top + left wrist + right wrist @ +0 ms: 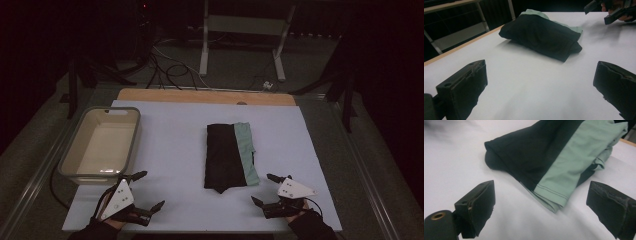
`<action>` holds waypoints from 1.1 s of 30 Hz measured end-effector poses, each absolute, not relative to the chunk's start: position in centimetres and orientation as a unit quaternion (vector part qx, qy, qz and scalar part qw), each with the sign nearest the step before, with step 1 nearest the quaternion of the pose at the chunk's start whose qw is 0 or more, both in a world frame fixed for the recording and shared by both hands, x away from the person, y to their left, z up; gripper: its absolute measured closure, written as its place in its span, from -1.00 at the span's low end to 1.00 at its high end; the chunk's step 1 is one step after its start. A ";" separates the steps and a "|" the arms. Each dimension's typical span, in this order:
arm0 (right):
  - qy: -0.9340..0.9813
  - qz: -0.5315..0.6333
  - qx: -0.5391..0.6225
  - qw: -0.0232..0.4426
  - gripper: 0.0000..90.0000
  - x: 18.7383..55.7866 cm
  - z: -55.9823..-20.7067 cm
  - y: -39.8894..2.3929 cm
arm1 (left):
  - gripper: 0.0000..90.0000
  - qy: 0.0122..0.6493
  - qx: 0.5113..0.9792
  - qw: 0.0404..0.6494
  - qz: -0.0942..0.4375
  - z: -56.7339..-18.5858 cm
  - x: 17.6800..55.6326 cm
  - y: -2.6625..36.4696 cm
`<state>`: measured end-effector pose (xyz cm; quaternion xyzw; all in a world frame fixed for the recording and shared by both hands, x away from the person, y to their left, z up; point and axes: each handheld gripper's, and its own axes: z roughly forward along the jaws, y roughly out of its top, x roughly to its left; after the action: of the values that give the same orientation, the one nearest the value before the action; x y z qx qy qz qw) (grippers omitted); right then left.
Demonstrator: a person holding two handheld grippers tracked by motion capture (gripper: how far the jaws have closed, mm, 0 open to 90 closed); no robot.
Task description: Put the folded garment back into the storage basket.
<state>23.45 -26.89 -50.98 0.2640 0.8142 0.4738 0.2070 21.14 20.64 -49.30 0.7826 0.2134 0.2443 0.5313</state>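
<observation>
Open white table surface (175, 150) stretches between the grey bin (100, 142) on the left and the folded black-and-green garment (230, 155) in the middle, a wide lane with nothing in it. Right of the garment the board is bare to its edge. Near the front edge, bare surface lies ahead of both spread-jawed grippers, left gripper (147, 190) and right gripper (265, 189).

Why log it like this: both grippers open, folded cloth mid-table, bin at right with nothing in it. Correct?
One error: the bin stands at the table's left, beside the left gripper, as the high view shows. The rest holds: it has nothing in it, the folded cloth lies mid-table, and the right gripper is open too.
</observation>
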 end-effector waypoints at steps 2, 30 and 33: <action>0.816 0.472 0.263 0.205 -0.81 23.5 -50.9 -26.9 | -1.00 0.213 0.783 0.531 0.244 -49.3 21.1 20.6; 0.827 0.454 0.249 0.220 -0.81 23.3 -51.0 -27.1 | -1.00 0.216 0.796 0.514 0.237 -49.5 21.1 20.7; 0.827 0.456 0.254 0.210 -0.81 23.4 -51.0 -27.0 | -1.00 0.217 0.798 0.512 0.233 -49.6 21.2 20.7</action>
<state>23.38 -27.05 -50.95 0.2541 0.8267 0.4560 0.2098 21.18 20.65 -49.59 0.7981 0.2170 0.2329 0.5116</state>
